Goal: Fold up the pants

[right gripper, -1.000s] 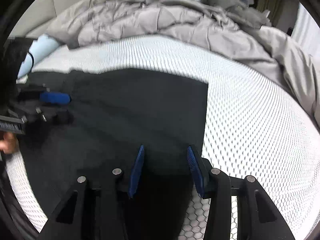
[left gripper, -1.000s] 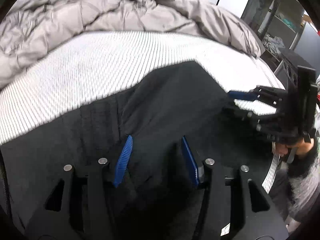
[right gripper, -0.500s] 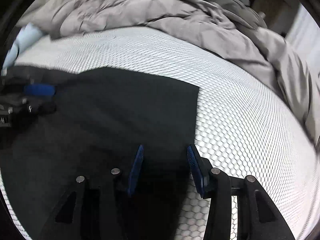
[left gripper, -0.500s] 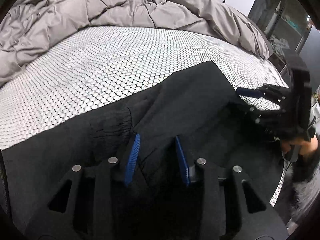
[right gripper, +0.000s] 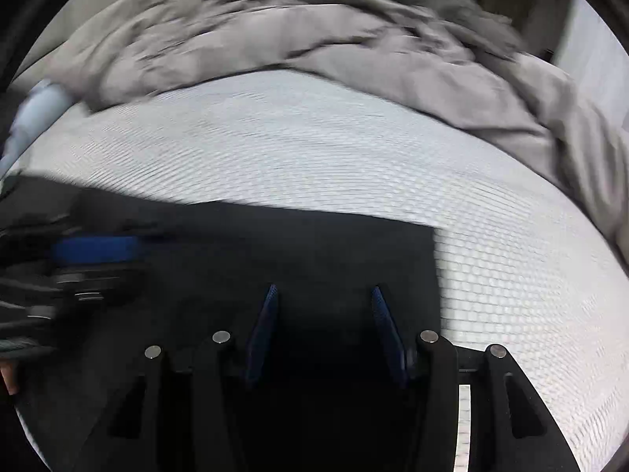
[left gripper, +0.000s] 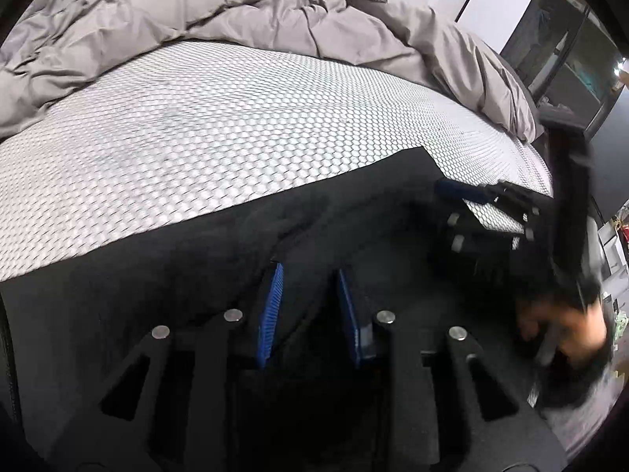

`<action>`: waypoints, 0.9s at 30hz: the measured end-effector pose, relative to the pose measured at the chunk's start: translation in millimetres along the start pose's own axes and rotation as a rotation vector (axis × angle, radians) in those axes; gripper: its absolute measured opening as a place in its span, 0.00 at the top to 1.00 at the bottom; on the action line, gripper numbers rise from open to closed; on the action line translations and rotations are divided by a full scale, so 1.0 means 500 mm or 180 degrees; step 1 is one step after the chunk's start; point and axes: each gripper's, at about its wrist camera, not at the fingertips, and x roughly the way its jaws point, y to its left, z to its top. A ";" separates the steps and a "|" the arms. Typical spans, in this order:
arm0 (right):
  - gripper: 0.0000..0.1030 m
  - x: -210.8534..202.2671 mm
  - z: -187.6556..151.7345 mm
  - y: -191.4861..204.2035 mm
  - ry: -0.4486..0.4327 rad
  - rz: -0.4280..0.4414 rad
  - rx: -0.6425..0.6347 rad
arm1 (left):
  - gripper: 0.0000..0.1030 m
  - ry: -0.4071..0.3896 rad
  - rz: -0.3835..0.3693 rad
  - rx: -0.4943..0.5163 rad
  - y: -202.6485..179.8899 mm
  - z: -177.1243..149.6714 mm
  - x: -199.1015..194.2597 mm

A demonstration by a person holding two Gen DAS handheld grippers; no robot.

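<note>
Left wrist view: black pants (left gripper: 165, 275) lie flat on the bed (left gripper: 196, 126), on the near side of the grey duvet (left gripper: 196, 11). Left tool (left gripper: 308, 306) is down at the pants, its jaws just closing, a raised fold of cloth between the blue pads; whether they press it I can't tell. Right tool (left gripper: 464, 212) is at the pants' corner, hand (left gripper: 566, 334) blurred.

Right wrist view: blurred. Right tool (right gripper: 324, 326) over the pants (right gripper: 275, 251) near their edge, jaws apart and just widening, nothing pinched. Left tool (right gripper: 90, 263) is at the pants' left side.
</note>
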 end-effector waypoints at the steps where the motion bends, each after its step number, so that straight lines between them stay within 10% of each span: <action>1: 0.52 -0.001 -0.001 -0.015 0.0020 -0.0068 0.0063 | 0.74 -0.0014 0.0006 0.0007 0.001 -0.007 -0.012; 7: 0.51 -0.101 -0.028 -0.023 -0.0148 0.0377 0.0025 | 0.59 -0.0287 0.0086 0.0315 -0.052 -0.068 -0.136; 11: 0.48 -0.119 -0.073 0.086 0.0059 0.0799 -0.0453 | 0.50 0.0101 0.0082 0.0578 -0.095 -0.120 -0.084; 15: 0.48 -0.100 -0.120 0.085 0.0145 0.0419 -0.0734 | 0.50 0.0069 0.0072 0.0632 -0.071 -0.154 -0.115; 19: 0.44 -0.122 -0.165 -0.023 0.0083 0.0111 -0.0435 | 0.50 -0.0028 0.0268 0.0448 -0.052 -0.183 -0.158; 27: 0.44 -0.198 -0.223 -0.161 -0.0003 0.1171 0.0505 | 0.49 -0.0103 -0.0019 0.0548 -0.123 -0.201 -0.153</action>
